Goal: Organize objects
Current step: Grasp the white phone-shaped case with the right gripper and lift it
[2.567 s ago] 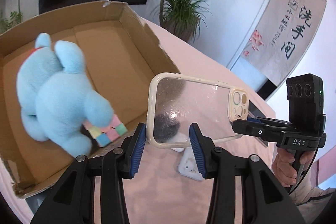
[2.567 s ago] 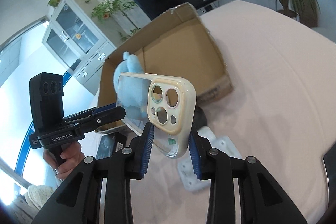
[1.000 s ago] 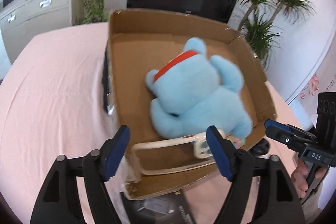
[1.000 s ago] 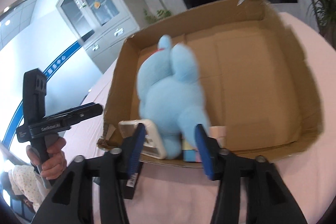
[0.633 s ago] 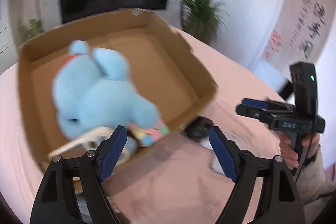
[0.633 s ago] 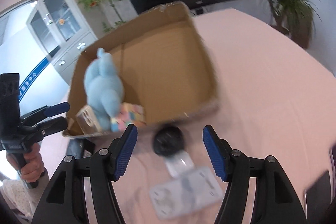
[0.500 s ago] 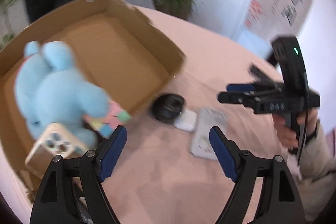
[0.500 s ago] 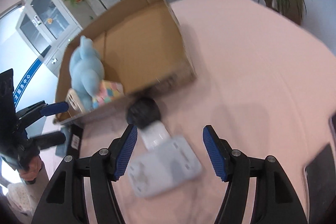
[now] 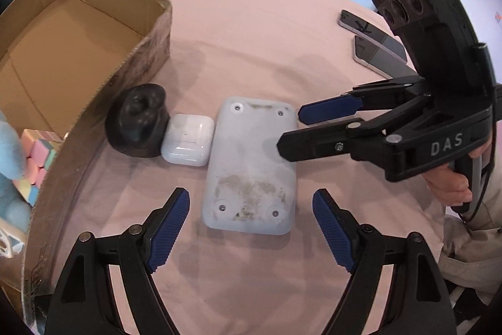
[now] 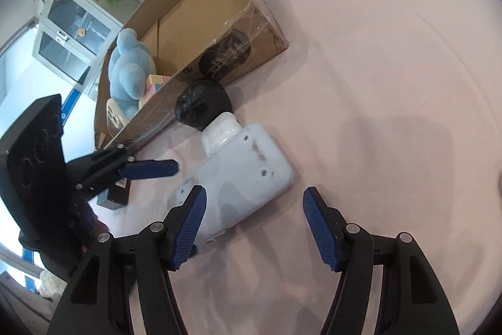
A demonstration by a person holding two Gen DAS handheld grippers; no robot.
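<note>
A white flat device lies bottom-up on the pink tablecloth, with a white earbud case and a black round object to its left. My left gripper is open and empty, just short of the device's near end. My right gripper is open and empty over the device's other end; in the left wrist view its tips hover at the device's right edge. The cardboard box holds a blue plush toy, a pastel cube and the phone case.
Two phones lie at the far right of the table. A black box lies beside the cardboard box near the left gripper. A plant and a wall sign stand behind the table.
The phone case was let go into the box. Both grippers opened wide, left the box and came down over the white device.
</note>
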